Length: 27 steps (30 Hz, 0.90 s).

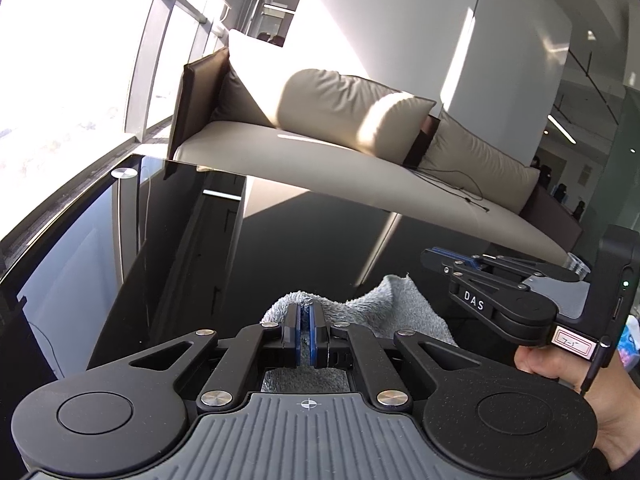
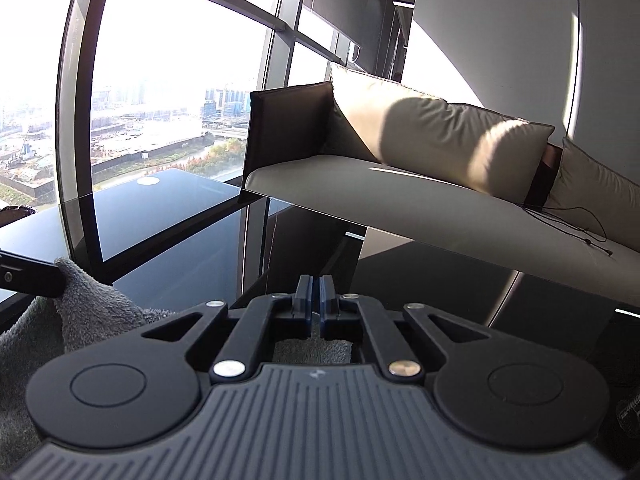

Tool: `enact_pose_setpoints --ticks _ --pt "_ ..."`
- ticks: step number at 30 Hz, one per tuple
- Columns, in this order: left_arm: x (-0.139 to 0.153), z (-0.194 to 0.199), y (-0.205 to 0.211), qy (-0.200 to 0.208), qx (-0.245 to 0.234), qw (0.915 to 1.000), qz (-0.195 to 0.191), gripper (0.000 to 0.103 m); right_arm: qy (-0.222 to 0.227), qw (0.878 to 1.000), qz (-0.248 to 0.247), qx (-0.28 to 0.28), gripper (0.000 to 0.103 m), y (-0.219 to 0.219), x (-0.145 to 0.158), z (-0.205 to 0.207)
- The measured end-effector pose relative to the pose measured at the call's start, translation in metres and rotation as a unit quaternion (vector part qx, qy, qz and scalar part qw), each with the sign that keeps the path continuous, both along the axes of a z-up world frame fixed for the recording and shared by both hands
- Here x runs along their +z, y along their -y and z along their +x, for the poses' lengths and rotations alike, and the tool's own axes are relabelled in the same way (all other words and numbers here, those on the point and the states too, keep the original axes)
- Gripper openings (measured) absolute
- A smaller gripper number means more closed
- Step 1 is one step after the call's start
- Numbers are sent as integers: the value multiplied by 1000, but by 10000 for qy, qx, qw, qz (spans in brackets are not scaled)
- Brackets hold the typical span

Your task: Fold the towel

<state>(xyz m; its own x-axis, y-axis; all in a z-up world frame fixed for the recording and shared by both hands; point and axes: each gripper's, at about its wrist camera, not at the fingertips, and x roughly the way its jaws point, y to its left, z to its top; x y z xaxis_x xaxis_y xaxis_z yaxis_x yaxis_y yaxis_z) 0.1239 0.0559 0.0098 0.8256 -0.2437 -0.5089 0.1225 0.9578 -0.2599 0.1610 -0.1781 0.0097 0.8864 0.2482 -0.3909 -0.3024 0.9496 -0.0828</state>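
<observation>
A: Starting at the left, what was there?

B: Tall windows [image 2: 168, 92] with a bright city view, and below them a glossy black counter [image 1: 180, 240] that mirrored the window frames. A small round metal disc [image 1: 124, 173] sat near its far left corner.

A: And the left gripper?

B: The left gripper [image 1: 305, 322] sat low in its own camera's view, its blue-padded jaws drawn nearly together and pinched on a fold of the grey towel [image 1: 400, 308]. The terry cloth bunched up just past the fingertips and showed again in the gap behind them.

A: Where was the towel overall?

B: Held up over the counter between the two grippers. From the left wrist view it rose in a rumpled ridge toward the right; from the right wrist view it hung at the lower left, draped beside the other gripper's black finger.

A: The right gripper?

B: The right gripper [image 2: 314, 300] had its jaws closed too, with only a narrow slit between the pads. Grey cloth lay under its linkage, and a sliver seemed caught between the pads, so it appeared clamped on the towel. In the left wrist view that gripper pointed leftward just above the cloth, a hand [image 1: 568, 384] wrapped around its handle.

A: Farther right?

B: A pale sofa [image 1: 320, 156] with beige cushions [image 1: 352, 108] stood behind the counter, a thin black cable [image 1: 460, 188] trailing across its seat.
</observation>
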Motion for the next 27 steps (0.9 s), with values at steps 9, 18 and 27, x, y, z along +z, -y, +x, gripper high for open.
enact_pose_setpoints --ticks 9,18,27 --pt "2 1 -14 -56 150 9998 -136 5 -880 9958 262 69 5 26 -7 -38" --pt "3 -3 -32 -131 293 9993 -183 9 -1115 9921 -470 327 5 1 -22 -60" --pt "-4 2 -27 -370 131 9992 -28 9 -1199 9891 -844 -127 5 11 -25 -64"
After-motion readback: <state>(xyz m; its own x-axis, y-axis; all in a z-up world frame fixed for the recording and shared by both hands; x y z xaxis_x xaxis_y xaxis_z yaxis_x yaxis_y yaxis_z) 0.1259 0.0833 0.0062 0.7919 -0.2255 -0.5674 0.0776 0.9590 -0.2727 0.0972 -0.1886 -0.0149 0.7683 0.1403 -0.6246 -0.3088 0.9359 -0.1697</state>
